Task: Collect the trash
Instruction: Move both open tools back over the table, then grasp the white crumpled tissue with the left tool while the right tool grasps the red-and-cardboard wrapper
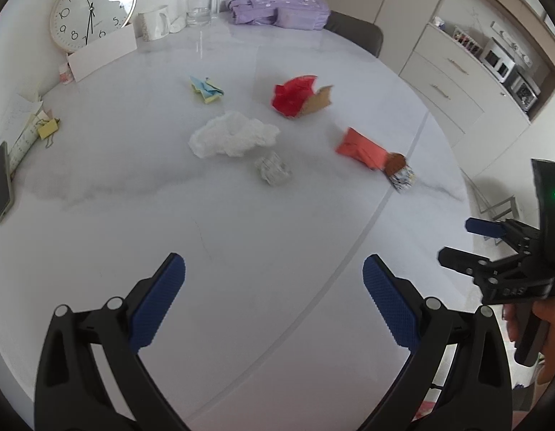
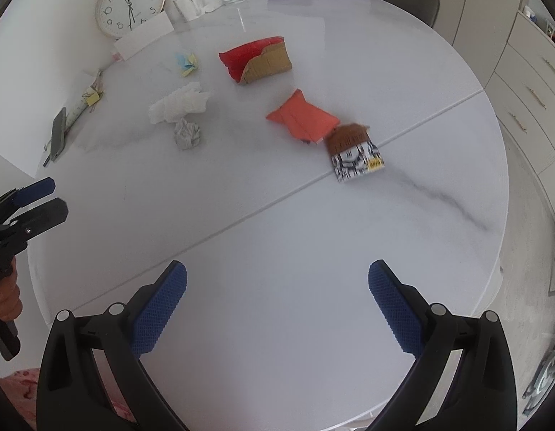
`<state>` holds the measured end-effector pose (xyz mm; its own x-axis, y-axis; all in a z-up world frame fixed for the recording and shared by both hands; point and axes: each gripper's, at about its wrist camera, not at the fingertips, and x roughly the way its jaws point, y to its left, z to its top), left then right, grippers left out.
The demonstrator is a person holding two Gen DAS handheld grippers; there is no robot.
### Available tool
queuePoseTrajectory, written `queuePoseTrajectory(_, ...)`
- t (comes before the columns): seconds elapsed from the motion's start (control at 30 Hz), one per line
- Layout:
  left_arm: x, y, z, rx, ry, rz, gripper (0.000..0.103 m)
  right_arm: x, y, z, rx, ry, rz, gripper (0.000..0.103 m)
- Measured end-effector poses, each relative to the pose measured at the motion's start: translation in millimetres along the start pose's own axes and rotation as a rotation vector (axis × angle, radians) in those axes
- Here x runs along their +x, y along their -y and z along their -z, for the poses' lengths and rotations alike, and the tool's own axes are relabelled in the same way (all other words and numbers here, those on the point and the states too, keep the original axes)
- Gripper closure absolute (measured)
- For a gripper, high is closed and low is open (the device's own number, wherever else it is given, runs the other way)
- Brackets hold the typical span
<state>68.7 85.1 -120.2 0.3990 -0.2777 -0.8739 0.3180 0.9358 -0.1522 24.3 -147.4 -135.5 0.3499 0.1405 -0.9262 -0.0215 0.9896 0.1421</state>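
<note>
The wall clock (image 1: 93, 10), far ahead-left of the left gripper (image 1: 274, 300), shows numerals 1 to 12; its small brand script is unreadable.

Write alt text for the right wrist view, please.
The open right gripper hangs over a white table strewn with trash: a white tissue, a paper ball, orange paper, and a red wrapper.

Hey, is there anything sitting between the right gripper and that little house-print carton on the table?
Nothing visible does. The right gripper is open over bare table, and the house-print carton lies ahead, slightly right. The orange packet touches the carton's far side, not the near one.
</note>
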Motion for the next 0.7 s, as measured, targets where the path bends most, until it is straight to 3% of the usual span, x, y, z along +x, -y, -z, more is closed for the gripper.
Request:
queuePoseTrajectory(0.33, 87, -33, -88, -0.024, -0.027, 0.014, 0.008, 35, 1, -86, -0.027, 0.022, -0.015, 0.003)
queuePoseTrajectory(0.57, 156, -47, -129, -0.037, -0.091, -0.012, 0.008, 63, 11, -142, 0.001, 0.045, -0.033, 0.003)
queuePoseTrajectory(0.7, 179, -50, -136, -0.042, -0.128, -0.040, 0.019, 77, 19, -160, 0.030, 0.053, -0.047, 0.003)
